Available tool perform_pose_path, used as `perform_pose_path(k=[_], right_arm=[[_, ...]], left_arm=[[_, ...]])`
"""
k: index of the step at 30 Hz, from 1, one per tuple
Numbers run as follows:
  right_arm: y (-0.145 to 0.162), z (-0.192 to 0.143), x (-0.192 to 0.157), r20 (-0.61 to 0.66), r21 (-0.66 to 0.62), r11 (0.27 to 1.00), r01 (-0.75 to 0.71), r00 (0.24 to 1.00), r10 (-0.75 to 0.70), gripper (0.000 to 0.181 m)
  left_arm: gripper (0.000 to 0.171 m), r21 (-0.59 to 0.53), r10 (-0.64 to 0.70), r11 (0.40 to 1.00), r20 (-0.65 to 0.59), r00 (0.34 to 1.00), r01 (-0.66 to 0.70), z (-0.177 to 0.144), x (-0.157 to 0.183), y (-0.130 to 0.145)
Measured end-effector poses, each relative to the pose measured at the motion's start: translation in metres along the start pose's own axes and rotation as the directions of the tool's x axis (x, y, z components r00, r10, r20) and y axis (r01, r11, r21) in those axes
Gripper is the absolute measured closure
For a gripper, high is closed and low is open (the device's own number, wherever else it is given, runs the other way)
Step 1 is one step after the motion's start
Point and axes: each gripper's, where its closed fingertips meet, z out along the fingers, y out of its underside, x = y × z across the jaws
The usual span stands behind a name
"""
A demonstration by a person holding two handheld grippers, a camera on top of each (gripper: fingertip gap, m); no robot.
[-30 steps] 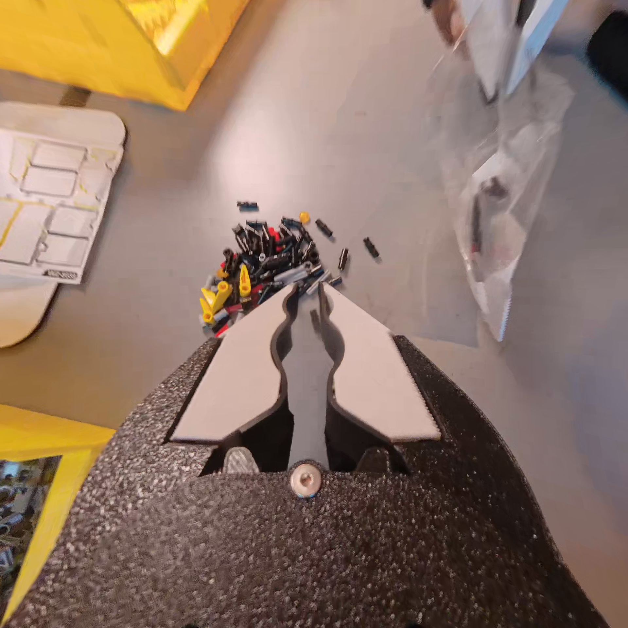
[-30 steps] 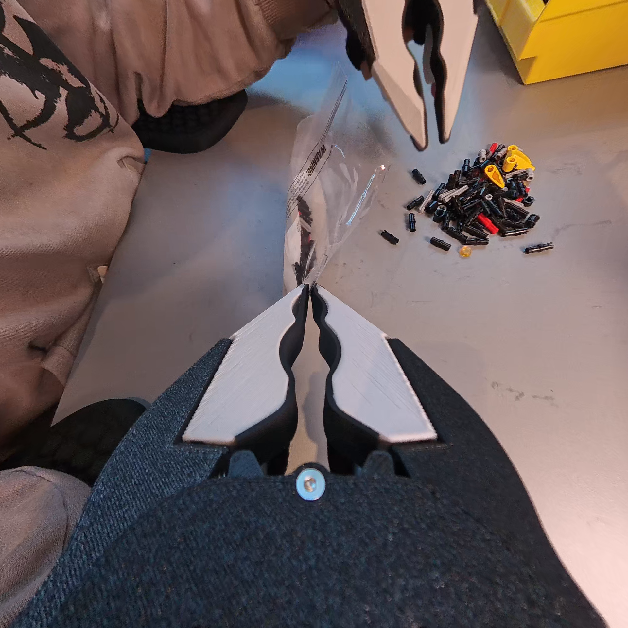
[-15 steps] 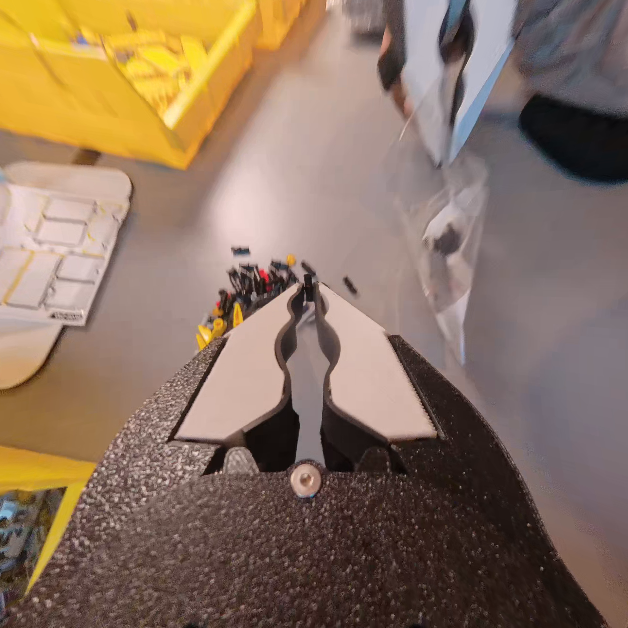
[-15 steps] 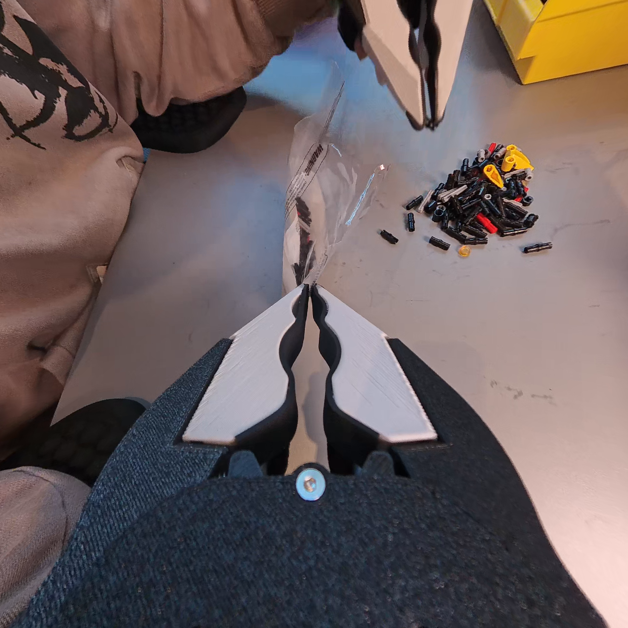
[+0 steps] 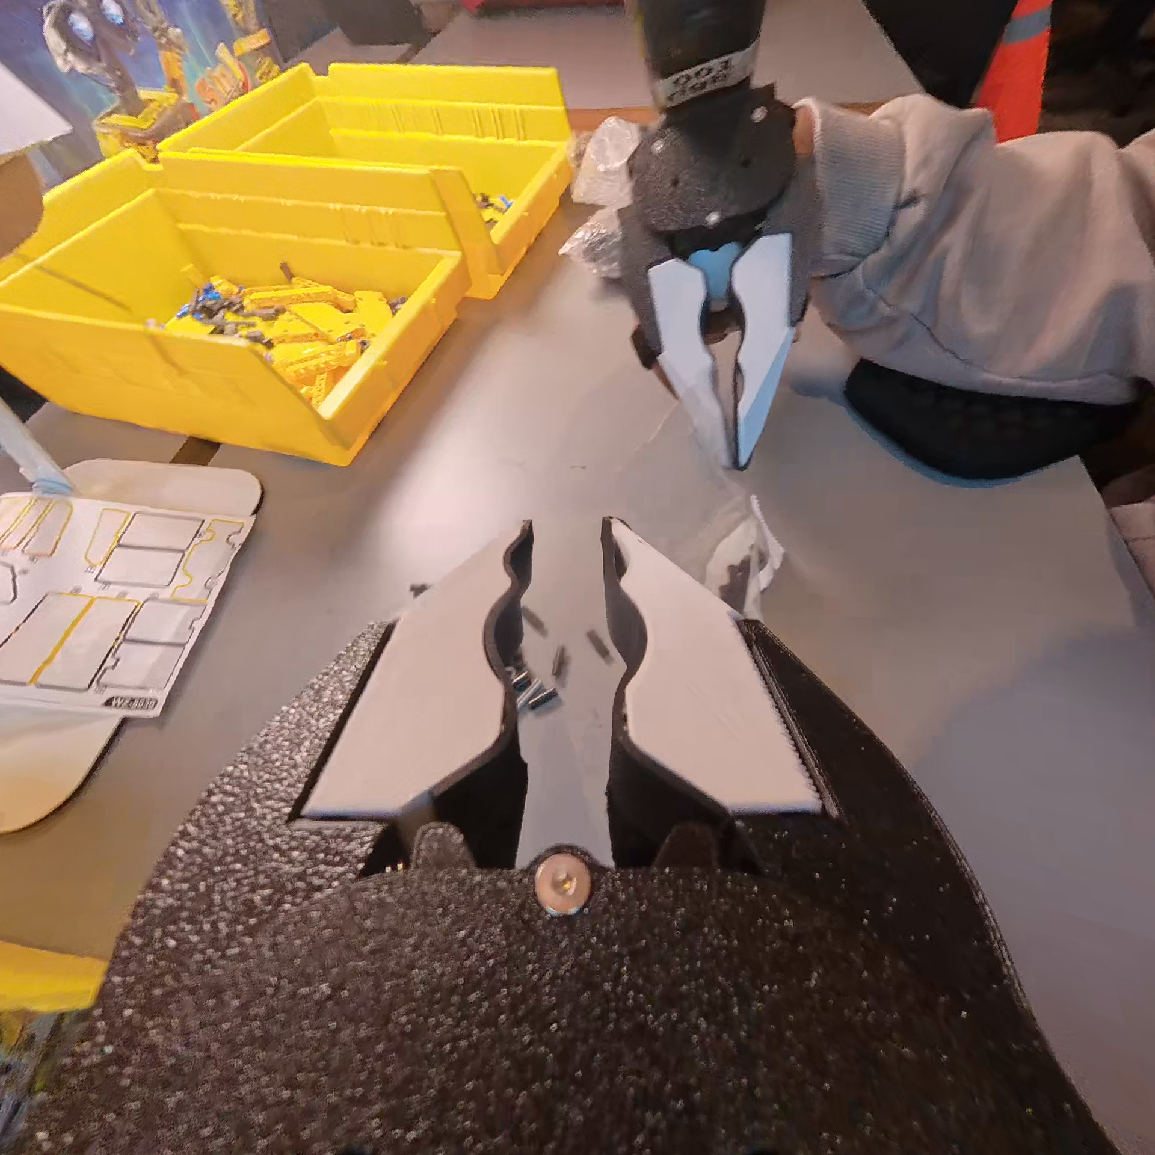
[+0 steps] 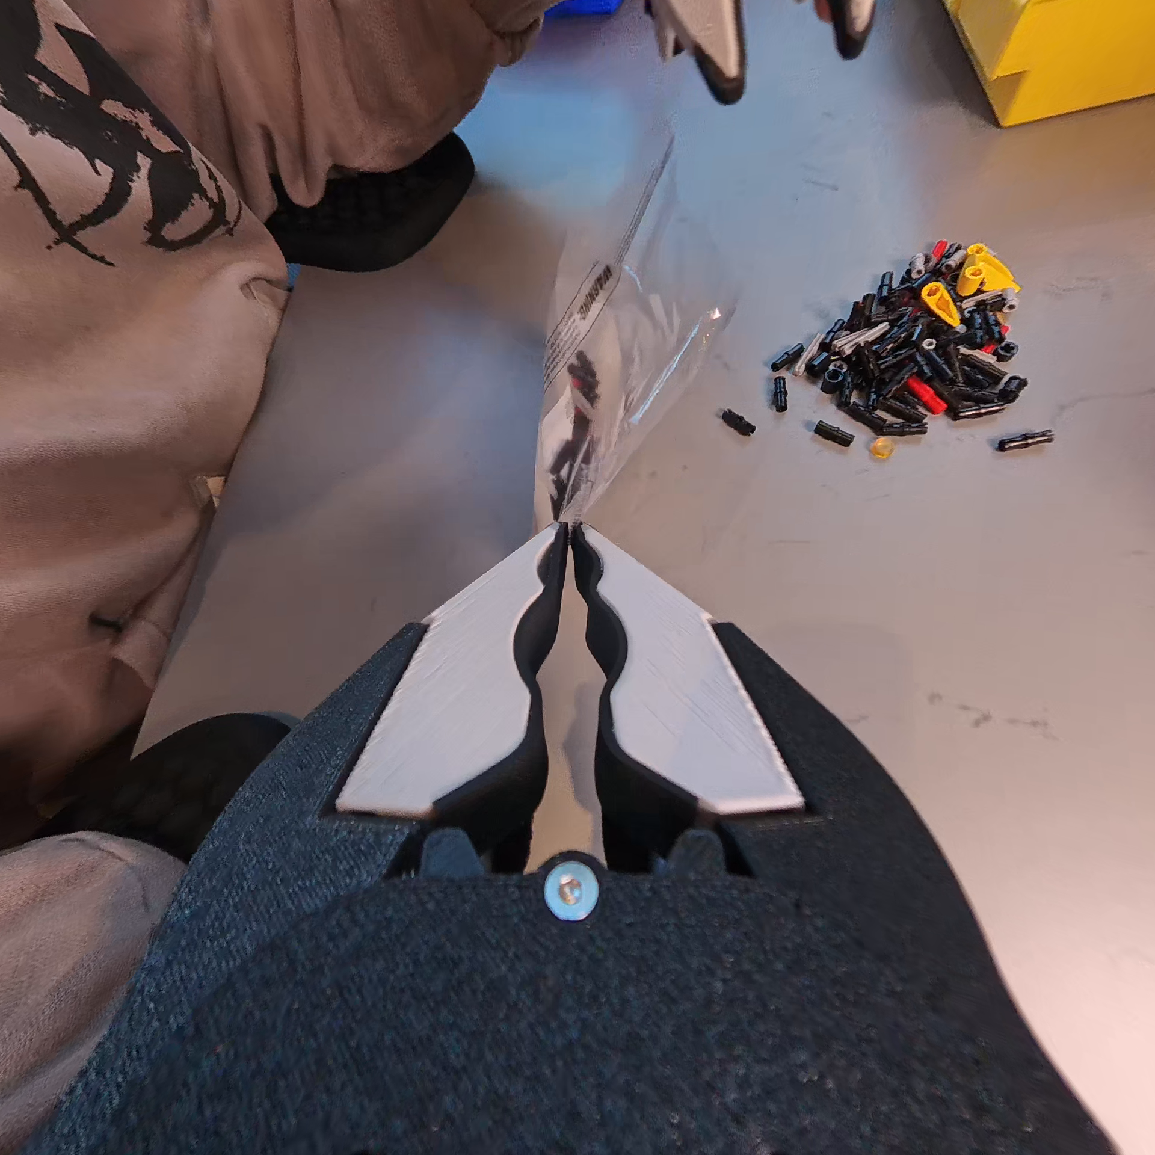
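Observation:
My left gripper (image 5: 567, 530) is open and empty, raised above the grey table (image 5: 437, 475). A few small black pins (image 5: 531, 684) show on the table between its fingers. It also shows at the top of the right wrist view (image 6: 787, 50), fingers apart. My right gripper (image 6: 570, 531) is shut on the corner of a clear plastic bag (image 6: 615, 375) with a few dark and red pieces inside. In the left wrist view the right gripper (image 5: 732, 459) pinches the bag (image 5: 744, 562) from above. A pile of small black, grey, red and yellow pieces (image 6: 919, 350) lies on the table to the right of the bag.
Yellow bins (image 5: 250, 300) with yellow parts stand at the back left; one corner shows in the right wrist view (image 6: 1062, 62). A sticker sheet (image 5: 112, 594) lies on cardboard at the left. A person's sleeves (image 6: 156, 312) (image 5: 969, 262) and dark pads lie along the table edge. Left tips to right tips: about 12 cm.
My left gripper shut over the pile, lifted away and has now opened. The right gripper has kept its hold on the bag and barely moved.

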Motion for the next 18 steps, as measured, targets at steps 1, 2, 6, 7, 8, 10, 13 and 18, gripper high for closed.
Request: perform_pose_path(k=[1, 2, 6, 7, 8, 10, 13, 18], right_arm=[[0.002, -0.001, -0.001, 0.004, -0.009, 1.0, -0.004, 1.0, 0.004, 0.181], [0.004, -0.003, -0.003, 0.014, -0.013, 1.0, -0.012, 1.0, 0.012, 0.181], [0.009, -0.008, -0.011, 0.054, -0.023, 0.999, -0.027, 0.998, 0.028, 0.181], [0.01, -0.009, -0.012, 0.058, -0.022, 0.999, -0.028, 0.998, 0.029, 0.181], [0.01, -0.01, -0.011, 0.054, -0.021, 0.999, -0.026, 0.998, 0.027, 0.181], [0.01, -0.01, -0.01, 0.047, -0.021, 0.999, -0.026, 0.999, 0.027, 0.181], [0.009, -0.009, -0.01, 0.046, -0.02, 1.0, -0.025, 0.999, 0.026, 0.181], [0.008, -0.008, -0.009, 0.039, -0.02, 1.0, -0.019, 0.999, 0.02, 0.181]], left_arm=[[0.151, -0.038, -0.009, 0.999, 0.021, 1.0, 0.01, 0.0, -0.008, 0.013], [0.151, -0.094, -0.007, 0.996, 0.034, 0.999, 0.01, 0.002, -0.013, 0.03], [0.15, -0.273, -0.035, 0.962, -0.024, 0.999, 0.028, 0.018, -0.01, 0.09], [0.149, -0.292, -0.029, 0.956, -0.03, 0.999, 0.019, 0.022, -0.009, 0.097], [0.149, -0.3, -0.015, 0.954, -0.026, 1.0, 0.006, 0.024, -0.01, 0.1], [0.149, -0.316, 0.012, 0.948, -0.033, 0.999, -0.021, 0.028, -0.01, 0.105], [0.155, -0.337, 0.026, 0.94, -0.054, 0.998, -0.043, 0.031, -0.007, 0.113], [0.165, -0.341, 0.027, 0.939, -0.062, 0.998, -0.046, 0.031, -0.006, 0.114]])
